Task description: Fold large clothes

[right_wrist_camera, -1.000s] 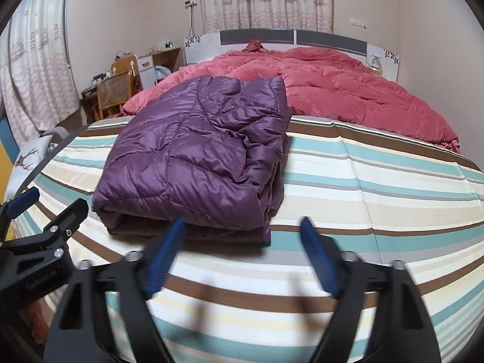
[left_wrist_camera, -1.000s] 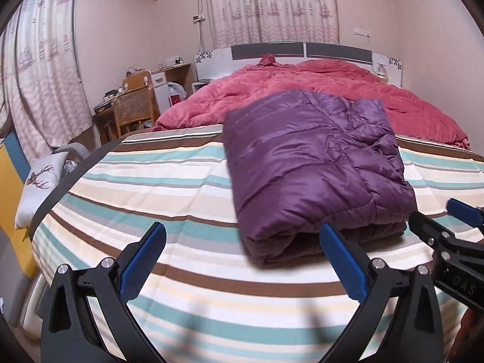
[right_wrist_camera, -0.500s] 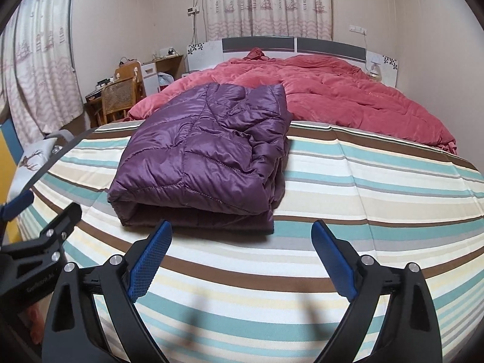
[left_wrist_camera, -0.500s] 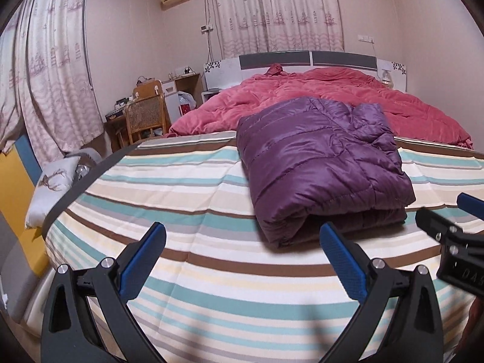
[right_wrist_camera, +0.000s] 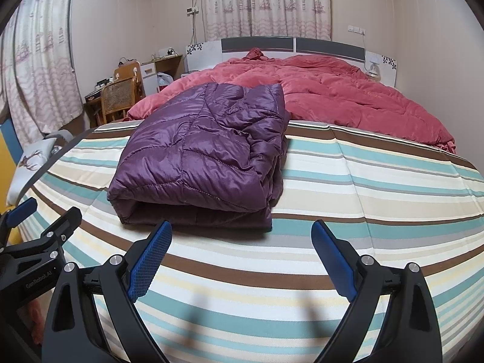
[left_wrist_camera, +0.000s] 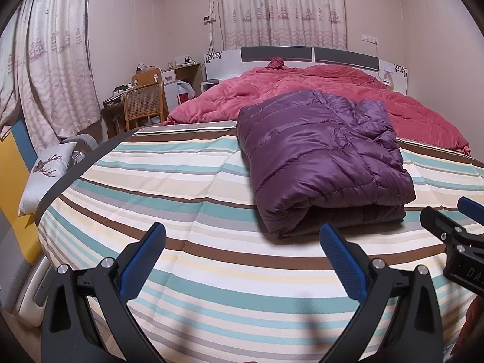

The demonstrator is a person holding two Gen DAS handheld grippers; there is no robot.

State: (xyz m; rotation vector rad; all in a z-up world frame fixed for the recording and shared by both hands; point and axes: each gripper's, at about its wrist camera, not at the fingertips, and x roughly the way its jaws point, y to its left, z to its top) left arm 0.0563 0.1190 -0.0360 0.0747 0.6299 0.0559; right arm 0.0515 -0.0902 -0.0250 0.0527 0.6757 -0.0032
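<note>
Spanning both views, the striped bed cover (left_wrist_camera: 187,187) carries a folded purple down jacket (left_wrist_camera: 320,160) just ahead of the grippers, with a red quilt (right_wrist_camera: 348,99) heaped behind it. The left wrist view alone shows the jacket's crumpled right edge against the quilt; the right wrist view shows its layered open side. The left gripper (left_wrist_camera: 242,248) and right gripper (right_wrist_camera: 242,242) both stand spread wide, holding nothing, clear of the jacket.

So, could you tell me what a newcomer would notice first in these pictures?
The folded purple puffer jacket stands out, lying on the striped bedspread, just beyond both open grippers. Behind it, a rumpled red quilt covers the head of the bed.
</note>
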